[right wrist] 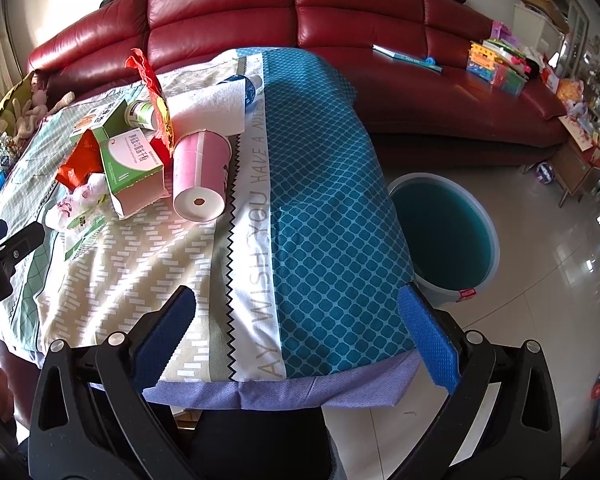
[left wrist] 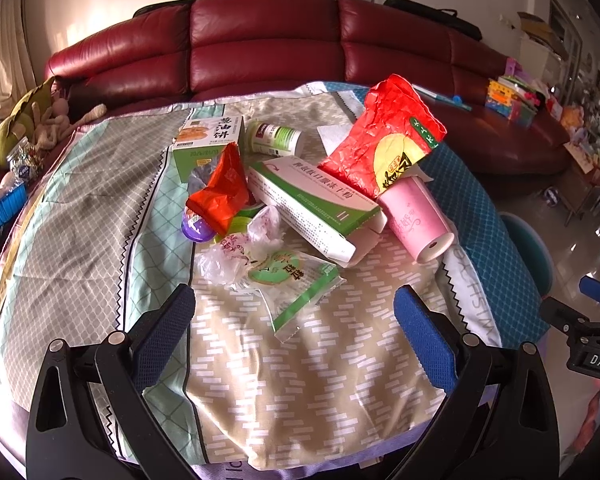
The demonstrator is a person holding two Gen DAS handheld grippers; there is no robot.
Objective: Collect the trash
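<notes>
Trash lies heaped and untouched on the bench, so by my reading the collecting has hardly begun: a crumpled red bag (left wrist: pixel 384 140) leans on a pink paper cup (left wrist: pixel 416 220) lying on its side, a long green-and-white box (left wrist: pixel 312 204) sits just beside them, a second green box (left wrist: pixel 208 136) and a small white-and-green bottle (left wrist: pixel 274 136) lie behind, an orange wrapper (left wrist: pixel 220 192) is draped over a purple cup (left wrist: pixel 198 228), and a green snack wrapper (left wrist: pixel 296 288) with some clear crumpled plastic (left wrist: pixel 236 260) lies nearest the left gripper (left wrist: pixel 294 312). That gripper hovers over the cloth with its blue-padded jaws spread wide and nothing between them, aimed at the snack wrapper. The right gripper (right wrist: pixel 296 312) is likewise spread and empty, held over the blue end of the bench. A teal bucket (right wrist: pixel 444 232) stands on the floor just beside that end; its inside looks bare, which suggests every piece has yet to go in, if that is indeed the bin. A roll of white paper towel (right wrist: pixel 216 108) also rests behind the pink cup. The bench is covered by a patchwork cloth (right wrist: pixel 312 184) of beige, mint and teal panels with printed lettering. Behind it runs a red leather sofa (right wrist: pixel 300 12) carrying toys and books, and the pale tiled floor (right wrist: pixel 540 280) shines with daylight.
</notes>
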